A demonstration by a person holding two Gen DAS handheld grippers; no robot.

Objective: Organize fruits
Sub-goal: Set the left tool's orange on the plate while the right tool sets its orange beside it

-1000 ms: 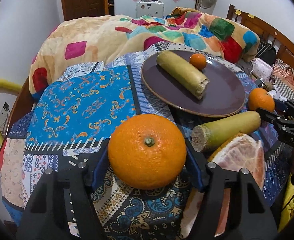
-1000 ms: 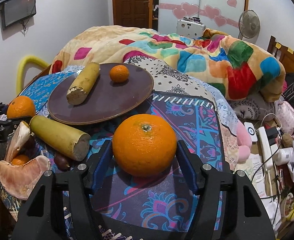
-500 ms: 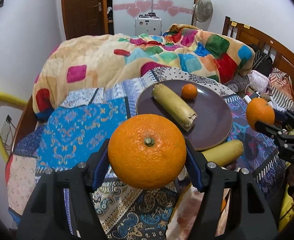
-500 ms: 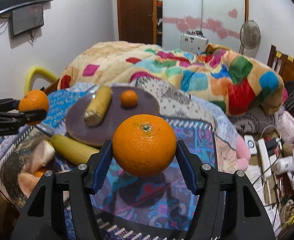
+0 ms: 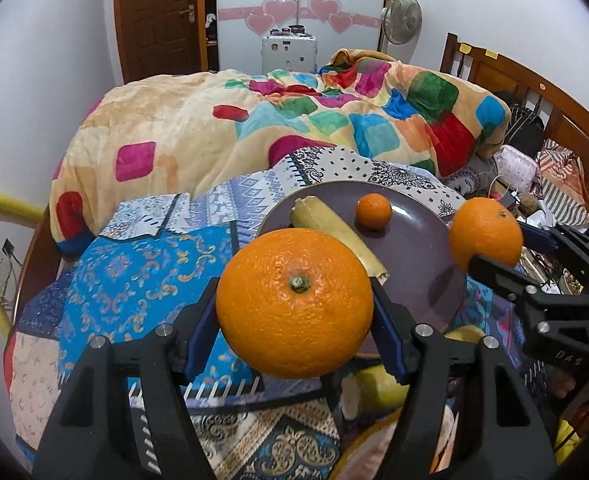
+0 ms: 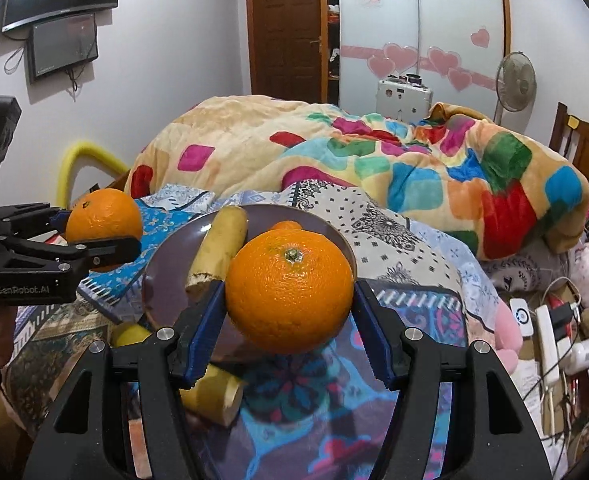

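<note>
From the left wrist view, the left gripper (image 5: 294, 312) pinched a large orange (image 5: 294, 304) between its blue pads, held above the patterned cloth (image 5: 134, 272). Beyond it, the purple plate (image 5: 422, 264) carried a cane piece (image 5: 334, 232) and a small orange (image 5: 373, 211).

From the right wrist view, the right gripper (image 6: 290, 300) clamped a second orange (image 6: 290, 290) in front of the plate.

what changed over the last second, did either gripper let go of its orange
No. The left gripper and right gripper both rose off the patterned cloth, each carrying its large orange, left's and right's. Unchanged: both grips, plus the small orange and yellowish cane piece on the round dark purple plate.
</note>
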